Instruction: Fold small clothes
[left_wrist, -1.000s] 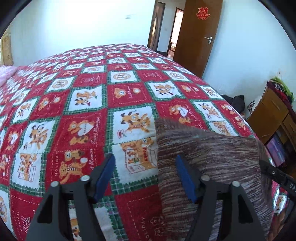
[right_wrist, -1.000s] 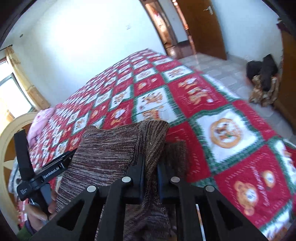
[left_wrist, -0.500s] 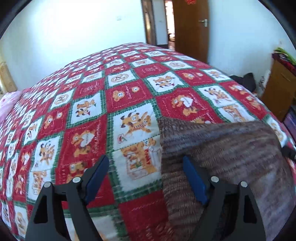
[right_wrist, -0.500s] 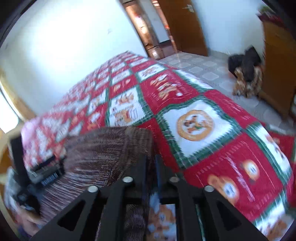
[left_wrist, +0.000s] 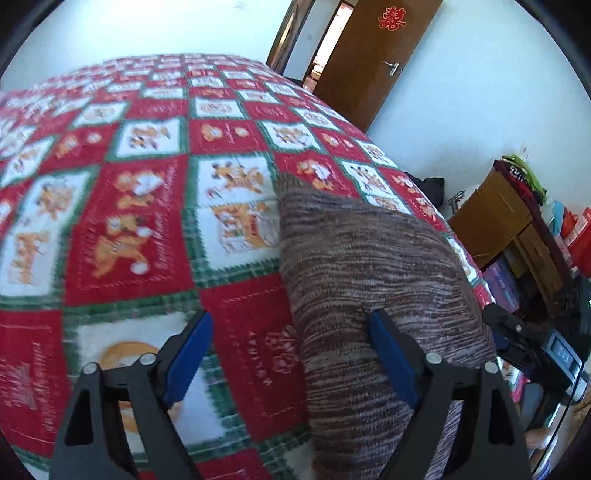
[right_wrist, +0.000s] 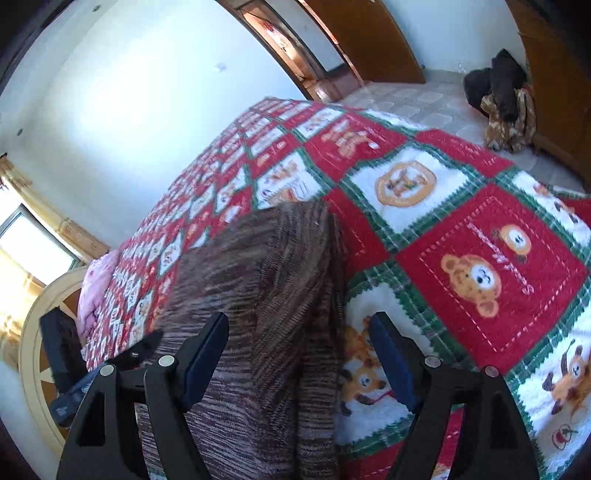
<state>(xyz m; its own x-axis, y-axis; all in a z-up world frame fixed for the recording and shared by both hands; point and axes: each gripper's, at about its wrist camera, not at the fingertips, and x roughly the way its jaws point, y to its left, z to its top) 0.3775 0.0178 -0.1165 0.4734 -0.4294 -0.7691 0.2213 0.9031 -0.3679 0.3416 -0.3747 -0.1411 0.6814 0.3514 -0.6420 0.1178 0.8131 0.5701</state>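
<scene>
The right gripper (right_wrist: 299, 354), clamped on the folded edge of the brown-and-white striped knit garment (right_wrist: 266, 295) one second ago, is now standing with its blue-padded fingers (right_wrist: 391, 358) spread wide, the edge released. The garment is lying flatter on the red, white and green bear-patterned blanket (right_wrist: 480, 236). The left gripper's (left_wrist: 288, 358) view is swinging rightward, blurring the blanket (left_wrist: 122, 206).

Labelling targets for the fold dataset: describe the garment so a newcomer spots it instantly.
Start at the bed's red-white-green cartoon blanket. On its near edge lies the brown striped knit garment, between the open left gripper and right gripper. It's the only muted, pictureless fabric there.
</scene>
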